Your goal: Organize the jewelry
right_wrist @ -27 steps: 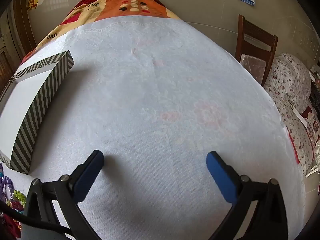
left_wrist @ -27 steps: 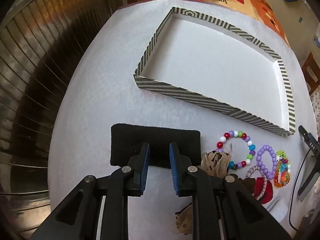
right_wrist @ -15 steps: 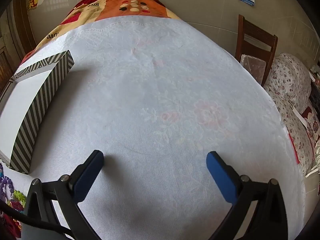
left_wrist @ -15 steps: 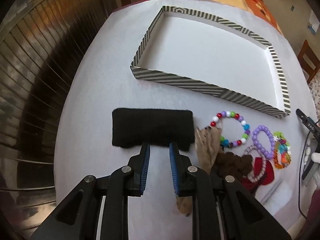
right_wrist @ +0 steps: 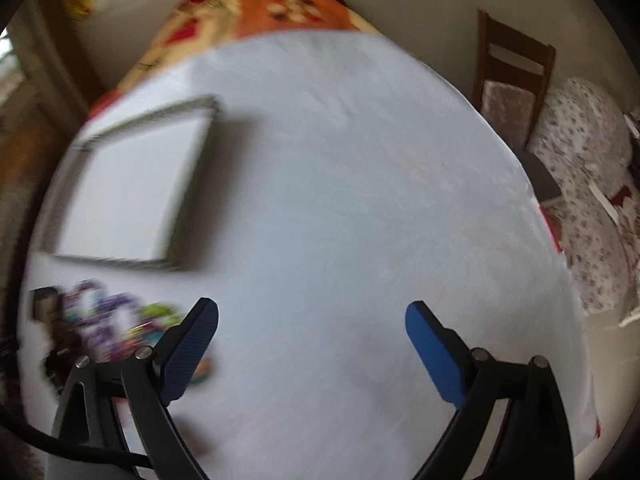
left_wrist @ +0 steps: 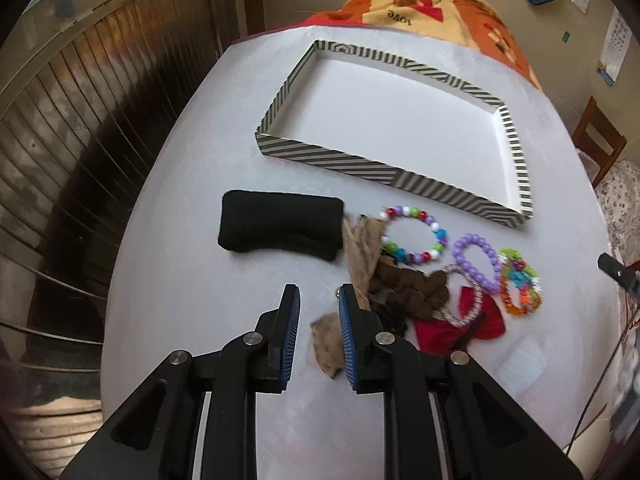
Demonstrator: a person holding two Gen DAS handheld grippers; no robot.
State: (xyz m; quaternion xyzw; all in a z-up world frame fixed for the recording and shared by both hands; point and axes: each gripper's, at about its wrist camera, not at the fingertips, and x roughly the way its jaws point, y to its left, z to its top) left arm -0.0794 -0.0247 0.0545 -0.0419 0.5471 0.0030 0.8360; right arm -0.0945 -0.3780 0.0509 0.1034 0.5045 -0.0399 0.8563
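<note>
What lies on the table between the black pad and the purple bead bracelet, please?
In the left wrist view, between the black pad and the purple bead bracelet lie a crumpled tan fabric piece and the multicolored bead bracelet.

The table [left_wrist: 168,272] has a white cloth over it. Sitting on it: a striped tray [left_wrist: 344,164], a black pad [left_wrist: 280,228], beaded bracelets [left_wrist: 412,236] and what look like scrunchies [left_wrist: 408,288].

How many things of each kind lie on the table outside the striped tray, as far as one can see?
Beaded bracelets: 3, multicolour, purple, orange-green
Black pad: 1
Silver chain bracelet: 1
Fabric pieces: at least 3, tan, brown, red; the heap overlaps, so this count is uncertain
Total: about 8
</note>
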